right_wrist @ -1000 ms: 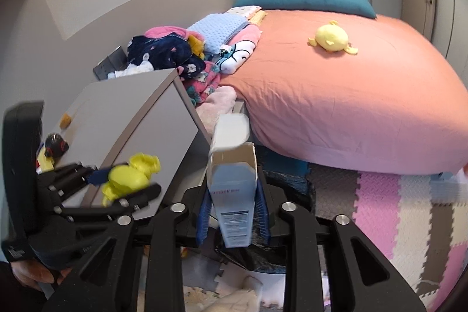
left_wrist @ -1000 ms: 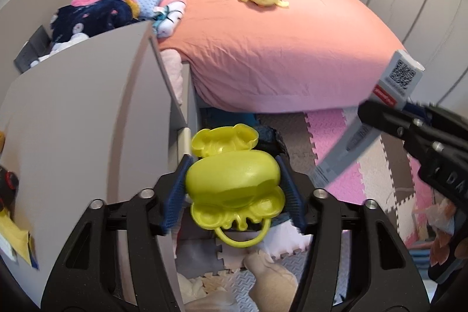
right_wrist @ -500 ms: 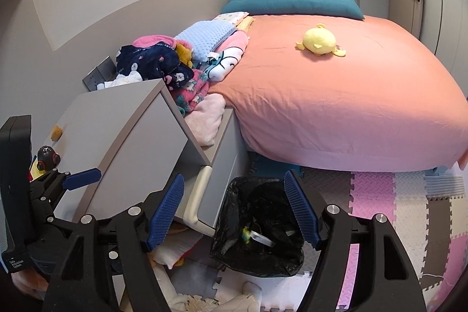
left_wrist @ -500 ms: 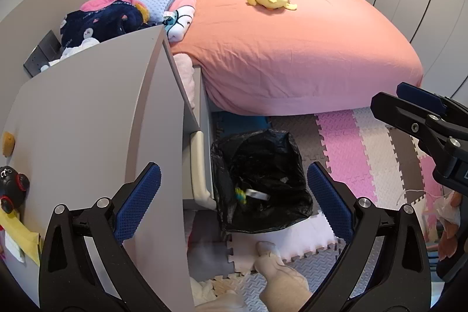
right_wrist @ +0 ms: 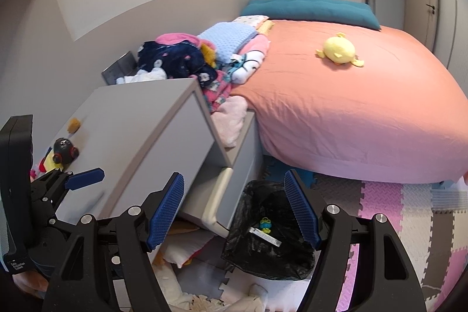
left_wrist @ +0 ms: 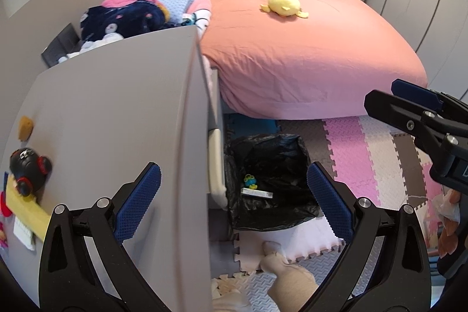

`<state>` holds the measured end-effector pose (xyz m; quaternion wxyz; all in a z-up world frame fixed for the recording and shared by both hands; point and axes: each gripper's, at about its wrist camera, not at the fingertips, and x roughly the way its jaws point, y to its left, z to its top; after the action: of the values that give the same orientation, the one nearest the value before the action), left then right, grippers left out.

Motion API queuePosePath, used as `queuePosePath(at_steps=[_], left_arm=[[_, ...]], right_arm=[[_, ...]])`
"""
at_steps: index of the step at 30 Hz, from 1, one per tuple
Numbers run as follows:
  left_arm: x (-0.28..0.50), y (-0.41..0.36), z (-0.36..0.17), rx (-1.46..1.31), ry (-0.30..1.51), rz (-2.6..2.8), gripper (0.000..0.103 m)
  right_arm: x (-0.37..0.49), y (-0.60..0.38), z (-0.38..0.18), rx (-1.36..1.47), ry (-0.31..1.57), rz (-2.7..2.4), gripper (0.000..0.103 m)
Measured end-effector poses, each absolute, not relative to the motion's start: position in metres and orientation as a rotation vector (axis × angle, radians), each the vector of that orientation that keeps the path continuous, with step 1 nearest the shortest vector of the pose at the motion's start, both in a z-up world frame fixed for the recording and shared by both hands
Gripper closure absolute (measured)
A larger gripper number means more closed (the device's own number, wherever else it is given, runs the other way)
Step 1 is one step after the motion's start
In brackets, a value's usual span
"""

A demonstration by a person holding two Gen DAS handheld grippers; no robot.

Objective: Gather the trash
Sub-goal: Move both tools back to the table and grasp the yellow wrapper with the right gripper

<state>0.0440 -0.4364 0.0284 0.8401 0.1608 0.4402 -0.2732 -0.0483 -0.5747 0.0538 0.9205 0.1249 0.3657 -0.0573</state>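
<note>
A black-lined trash bin [left_wrist: 295, 212] stands on the floor beside the grey nightstand [left_wrist: 117, 119]; it also shows in the right wrist view [right_wrist: 280, 265]. Inside lie a yellow-green toy piece [left_wrist: 250, 181] [right_wrist: 265, 223] and a flat white carton [left_wrist: 256, 193] [right_wrist: 264, 236]. My left gripper [left_wrist: 234, 195] is open and empty, high above the bin and the nightstand edge. My right gripper [right_wrist: 234, 212] is open and empty above the bin. Each gripper shows at the edge of the other's view.
A bed with a salmon cover [left_wrist: 307, 57] carries a yellow plush [left_wrist: 283, 3] and piled clothes [left_wrist: 131, 16]. A black toy [left_wrist: 27, 170] and small items sit on the nightstand. Foam puzzle mats [left_wrist: 365, 165] cover the floor. A person's foot [left_wrist: 289, 279] is below.
Both grippers opened and let go: the yellow-green toy and the carton dropped into the bin. Both grippers have since risen slightly and stay open.
</note>
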Motion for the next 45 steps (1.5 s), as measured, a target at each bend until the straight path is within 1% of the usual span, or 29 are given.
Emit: queuePosePath(at_steps=[11, 25, 37, 45], left_arm=[[0.051, -0.369, 0.034, 0.288, 0.926, -0.492, 0.006], [0.059, -0.265, 0.038, 0.19, 0.926, -0.35, 0.006], [0.059, -0.178, 0.035, 0.12, 0.929, -0.225, 0.006], [0.064, -0.12, 0.033, 0.061, 0.921, -0.144, 0.006]], right_arm=[[-0.026, -0.513, 0.062, 0.206, 0.755, -0.014, 0.031], [-0.002, -0.418, 0.068, 0.121, 0.762, 0.146, 0.031], [0.014, -0.332, 0.062, 0.044, 0.78, 0.307, 0.031], [0.032, -0.283, 0.046, -0.016, 0.828, 0.376, 0.032]])
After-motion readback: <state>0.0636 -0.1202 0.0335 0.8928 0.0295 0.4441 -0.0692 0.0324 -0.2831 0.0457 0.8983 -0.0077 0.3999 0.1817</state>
